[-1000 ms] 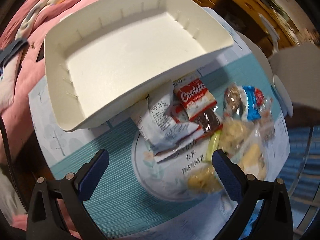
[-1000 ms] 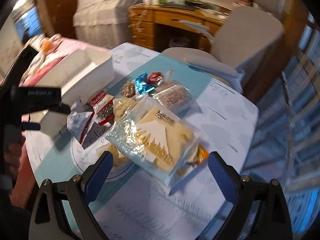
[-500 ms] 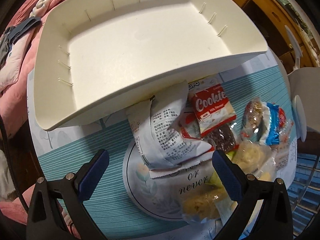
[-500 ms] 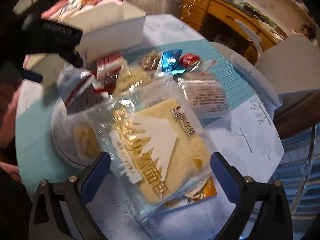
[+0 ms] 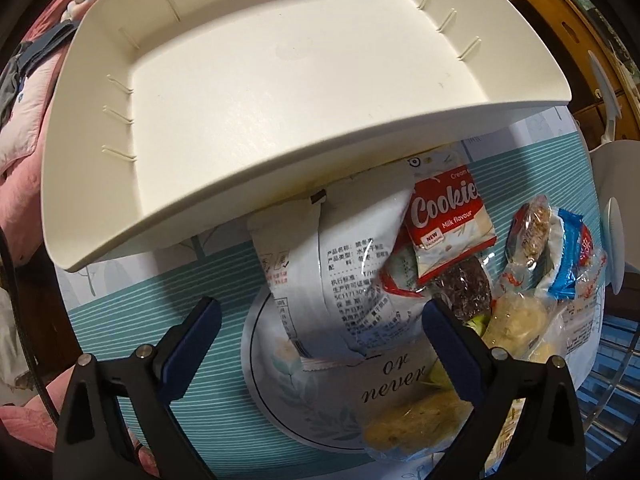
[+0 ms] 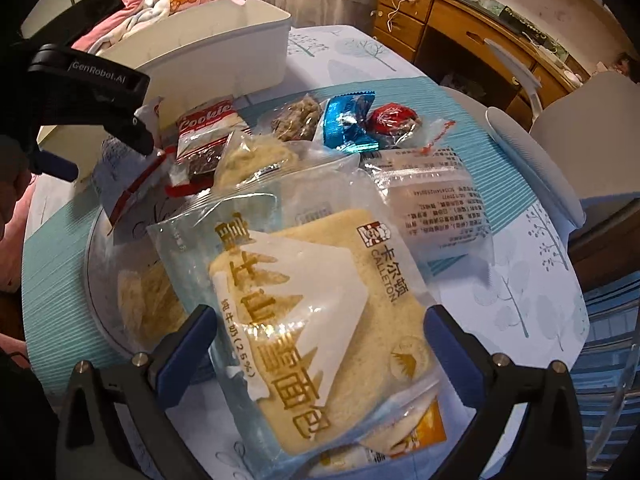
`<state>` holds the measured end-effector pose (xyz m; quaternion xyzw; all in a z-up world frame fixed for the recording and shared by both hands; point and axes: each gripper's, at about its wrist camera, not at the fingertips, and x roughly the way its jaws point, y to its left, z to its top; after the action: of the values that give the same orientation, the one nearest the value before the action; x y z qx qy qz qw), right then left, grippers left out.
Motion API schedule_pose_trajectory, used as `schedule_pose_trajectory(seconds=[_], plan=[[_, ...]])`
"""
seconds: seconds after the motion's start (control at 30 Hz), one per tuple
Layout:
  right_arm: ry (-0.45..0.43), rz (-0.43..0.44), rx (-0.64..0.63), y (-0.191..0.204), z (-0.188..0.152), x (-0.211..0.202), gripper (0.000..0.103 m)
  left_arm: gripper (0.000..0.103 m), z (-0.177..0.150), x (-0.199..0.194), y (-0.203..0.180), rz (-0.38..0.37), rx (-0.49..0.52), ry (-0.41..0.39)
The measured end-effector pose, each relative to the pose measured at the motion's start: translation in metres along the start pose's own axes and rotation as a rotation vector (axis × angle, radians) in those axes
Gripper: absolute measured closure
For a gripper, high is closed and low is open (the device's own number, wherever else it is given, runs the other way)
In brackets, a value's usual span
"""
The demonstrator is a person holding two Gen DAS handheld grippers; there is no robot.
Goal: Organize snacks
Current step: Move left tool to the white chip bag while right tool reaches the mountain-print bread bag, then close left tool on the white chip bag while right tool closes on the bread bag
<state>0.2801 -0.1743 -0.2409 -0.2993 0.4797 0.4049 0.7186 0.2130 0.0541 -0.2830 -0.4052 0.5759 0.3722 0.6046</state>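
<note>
An empty white bin [image 5: 280,92] stands at the table's far side; it also shows in the right wrist view [image 6: 224,56]. Snacks are piled on a round plate [image 5: 320,412]. My left gripper [image 5: 320,320] is open and hovers over a white-blue snack bag [image 5: 352,272], next to a red cookie pack [image 5: 448,220]. My right gripper [image 6: 320,332] is open, its fingers on either side of a clear bread bag [image 6: 316,320] without touching it. The left gripper's body [image 6: 84,88] shows at the left of the right wrist view.
A blue candy [image 6: 348,120], a red candy [image 6: 394,118], a nut bar [image 6: 298,118] and a wrapped roll [image 6: 436,204] lie behind the bread. White chairs [image 6: 580,140] stand at the table's right. A pink bed [image 5: 24,120] lies to the left.
Both grippers have moved forward and down toward the snacks. The white bin and the white-blue bag loom larger on the left; the bread bag now sits between the right fingers.
</note>
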Motion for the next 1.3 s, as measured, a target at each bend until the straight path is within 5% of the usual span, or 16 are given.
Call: schedule_pose_trajectory(seconds=[0.37, 0.6, 0.8, 0.97, 1.3], plan=[[-0.023, 0.012, 0.044, -0.005, 0.000, 0.006, 0.000, 0.015, 0.003, 0.011, -0.001, -0.043, -0.002, 0.026], [-0.028, -0.009, 0.049, -0.002, 0.000, 0.011, 0.000, 0.038, -0.001, 0.032, 0.006, -0.051, 0.005, 0.065], [0.003, -0.034, 0.061, 0.002, 0.003, 0.011, 0.006, 0.045, 0.000, 0.035, 0.006, -0.056, 0.012, 0.065], [-0.009, -0.042, 0.038, 0.013, 0.001, 0.003, 0.029, 0.047, -0.002, 0.035, 0.006, -0.050, 0.017, 0.077], [-0.024, -0.072, -0.001, 0.026, 0.001, -0.006, 0.053, 0.047, -0.011, 0.022, 0.007, -0.071, 0.053, 0.102]])
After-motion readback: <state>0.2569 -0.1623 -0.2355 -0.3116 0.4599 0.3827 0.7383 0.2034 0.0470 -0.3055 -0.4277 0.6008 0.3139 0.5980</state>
